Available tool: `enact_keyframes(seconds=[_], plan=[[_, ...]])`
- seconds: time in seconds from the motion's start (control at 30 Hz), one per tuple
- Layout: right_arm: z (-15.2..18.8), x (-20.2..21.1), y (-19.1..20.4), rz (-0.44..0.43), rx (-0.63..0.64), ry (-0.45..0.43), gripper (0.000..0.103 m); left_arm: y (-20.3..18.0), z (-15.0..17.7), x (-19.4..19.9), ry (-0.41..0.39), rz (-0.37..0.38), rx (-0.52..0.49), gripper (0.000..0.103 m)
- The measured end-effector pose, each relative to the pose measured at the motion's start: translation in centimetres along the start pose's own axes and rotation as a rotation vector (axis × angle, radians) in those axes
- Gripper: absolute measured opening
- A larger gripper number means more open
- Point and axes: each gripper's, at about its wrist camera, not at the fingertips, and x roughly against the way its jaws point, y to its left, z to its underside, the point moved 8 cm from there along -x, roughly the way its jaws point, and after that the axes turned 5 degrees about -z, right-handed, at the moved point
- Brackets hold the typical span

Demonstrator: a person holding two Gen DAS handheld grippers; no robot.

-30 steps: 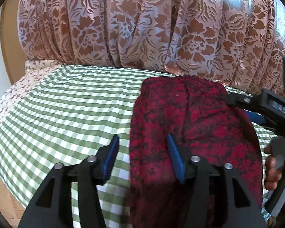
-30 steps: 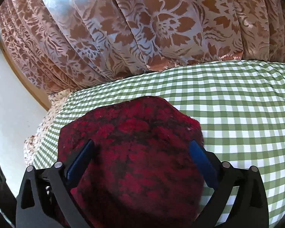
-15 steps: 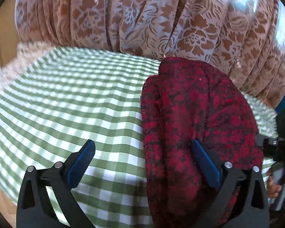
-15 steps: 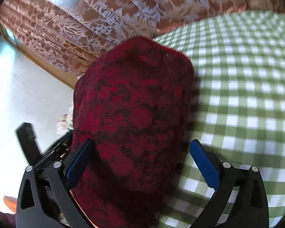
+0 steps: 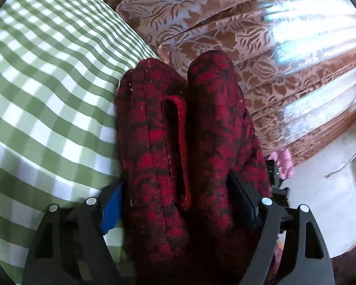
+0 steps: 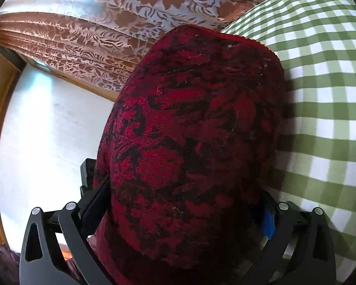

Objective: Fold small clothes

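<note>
Between both grippers' (image 5: 180, 204) (image 6: 185, 213) jaws, apparently clamped: thick, folded red-black woven garment (image 5: 178, 123).

I've got the red-and-black patterned garment (image 6: 192, 142) bulging up between my right gripper (image 6: 182, 211) fingers, both blue pads pressed into its sides; green checked cloth (image 6: 325, 99) to the right, a brown floral curtain (image 6: 102, 16) behind, white wall on the left

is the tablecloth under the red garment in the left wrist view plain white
No, the tablecloth beside the red garment is checked in green and white.
</note>
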Motion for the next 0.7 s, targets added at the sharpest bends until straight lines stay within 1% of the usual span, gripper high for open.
enact_keyframes(seconds=[0.03,0.07,0.13,0.23,0.27,0.37,0.47,0.53,0.57,0.63,0.7], plan=[[-0.2,-0.2,0.2,-0.003,0.001,0.004,0.097,-0.1,0.0,0.1,-0.003,0.016,0.002,0.073],[-0.3,-0.2,0.4,-0.005,0.006,0.008,0.095,-0.3,0.1,0.4,-0.009,0.050,0.021,0.070],[-0.6,-0.1,1.2,-0.014,0.026,0.019,0.088,-0.7,-0.1,1.3,-0.027,0.095,0.040,0.066],[-1.2,0.0,3.7,-0.031,0.088,0.042,0.085,-2.1,-0.8,3.4,-0.068,0.140,0.029,0.066],[-1.7,-0.2,4.9,-0.043,0.116,0.052,0.084,-2.9,-1.4,4.5,-0.096,0.156,0.018,0.066],[-3.0,-0.6,8.4,-0.083,0.193,0.072,0.084,-4.6,-3.8,7.6,-0.164,0.156,-0.028,0.066],[-5.1,-2.0,11.9,-0.134,0.267,0.092,0.084,-6.1,-7.3,10.7,-0.231,0.118,-0.090,0.066],[-7.3,-3.8,13.6,-0.173,0.301,0.112,0.084,-6.3,-9.5,11.9,-0.266,0.071,-0.122,0.066],[-8.4,-4.8,14.1,-0.196,0.309,0.128,0.084,-5.9,-10.7,12.4,-0.283,0.038,-0.125,0.066],[-9.9,-6.6,14.2,-0.213,0.312,0.156,0.084,-4.7,-12.0,12.5,-0.295,-0.033,-0.130,0.066],[-11.3,-9.2,12.8,-0.205,0.298,0.201,0.084,-1.8,-12.8,10.9,-0.268,-0.124,-0.093,0.066]])
